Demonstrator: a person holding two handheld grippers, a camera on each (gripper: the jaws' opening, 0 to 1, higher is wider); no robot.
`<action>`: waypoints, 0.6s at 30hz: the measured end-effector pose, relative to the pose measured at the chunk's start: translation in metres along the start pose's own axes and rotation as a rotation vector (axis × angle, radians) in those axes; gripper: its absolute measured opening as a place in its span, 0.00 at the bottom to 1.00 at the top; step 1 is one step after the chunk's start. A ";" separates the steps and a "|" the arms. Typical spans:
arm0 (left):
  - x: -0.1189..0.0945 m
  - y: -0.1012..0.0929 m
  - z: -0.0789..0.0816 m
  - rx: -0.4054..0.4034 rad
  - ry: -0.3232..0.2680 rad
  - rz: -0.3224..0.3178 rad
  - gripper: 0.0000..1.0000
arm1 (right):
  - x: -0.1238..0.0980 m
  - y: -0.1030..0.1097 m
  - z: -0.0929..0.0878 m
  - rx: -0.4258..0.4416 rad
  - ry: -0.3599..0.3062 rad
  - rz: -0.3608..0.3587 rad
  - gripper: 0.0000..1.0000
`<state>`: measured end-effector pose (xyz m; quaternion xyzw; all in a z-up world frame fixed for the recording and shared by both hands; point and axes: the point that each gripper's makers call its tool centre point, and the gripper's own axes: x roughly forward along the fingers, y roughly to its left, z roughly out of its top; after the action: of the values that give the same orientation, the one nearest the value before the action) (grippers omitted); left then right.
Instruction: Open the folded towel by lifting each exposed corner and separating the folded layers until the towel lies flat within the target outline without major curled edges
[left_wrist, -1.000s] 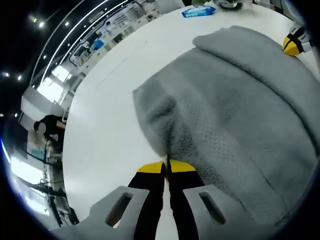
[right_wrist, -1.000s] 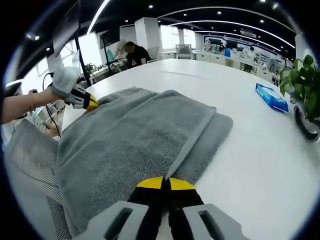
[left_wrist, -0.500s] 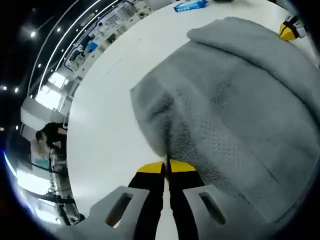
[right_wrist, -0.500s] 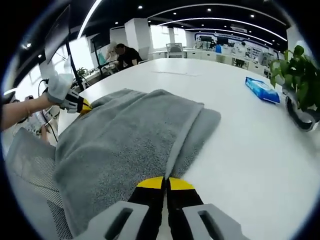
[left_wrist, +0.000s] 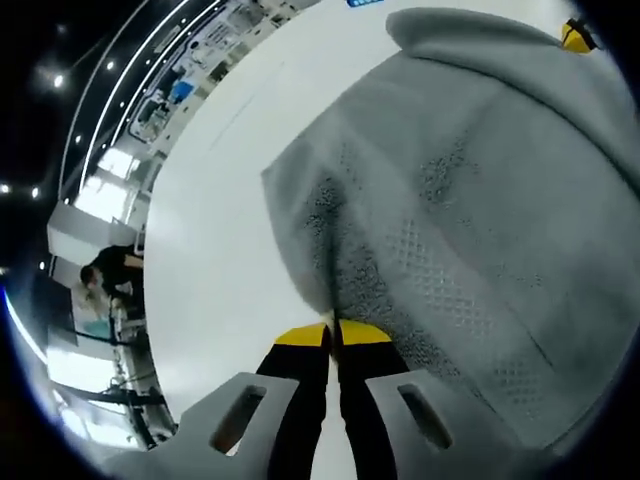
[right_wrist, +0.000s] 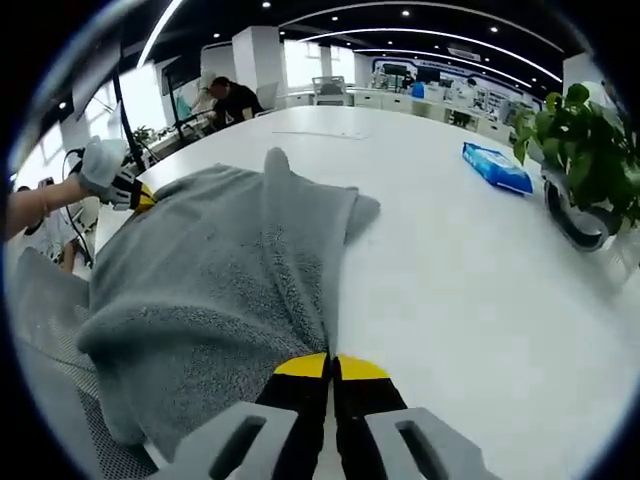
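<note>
White counter (right_wrist: 470, 300) runs wide through an open office lit by ceiling strips, with desks far back and a person (right_wrist: 232, 100) bent over one of them. A blue packet (right_wrist: 497, 168) lies on the counter well apart from the cloth, and a potted plant (right_wrist: 585, 150) stands near the right edge in the right gripper view.

Grey towel (right_wrist: 220, 270) lies bunched on the counter, part of it lifted into a ridge.

Left gripper (left_wrist: 333, 330) has its yellow-tipped jaws pressed together on a towel corner, the cloth rising in a fold straight from the tips. Right gripper (right_wrist: 332, 362) is likewise pinched tight on the towel's near edge, a raised crease running away from its tips.

In the right gripper view the left gripper sits at the towel's far left corner, held by a gloved hand (right_wrist: 100, 165).

Bare counter spreads right of the towel; the towel's left side hangs over the counter's edge.
</note>
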<state>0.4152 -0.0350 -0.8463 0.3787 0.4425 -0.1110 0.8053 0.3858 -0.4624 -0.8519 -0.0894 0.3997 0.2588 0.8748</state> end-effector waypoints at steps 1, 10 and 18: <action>0.001 0.002 -0.002 -0.002 0.000 0.001 0.01 | 0.000 -0.001 0.000 0.001 0.000 -0.004 0.00; 0.002 0.013 -0.016 -0.056 0.016 -0.007 0.01 | -0.004 -0.015 -0.005 0.040 0.001 -0.039 0.00; 0.005 0.020 -0.023 -0.065 0.036 -0.004 0.01 | -0.007 -0.023 -0.006 0.018 0.007 -0.078 0.00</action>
<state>0.4136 -0.0039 -0.8474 0.3532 0.4614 -0.0913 0.8088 0.3897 -0.4865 -0.8522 -0.0980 0.4011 0.2205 0.8837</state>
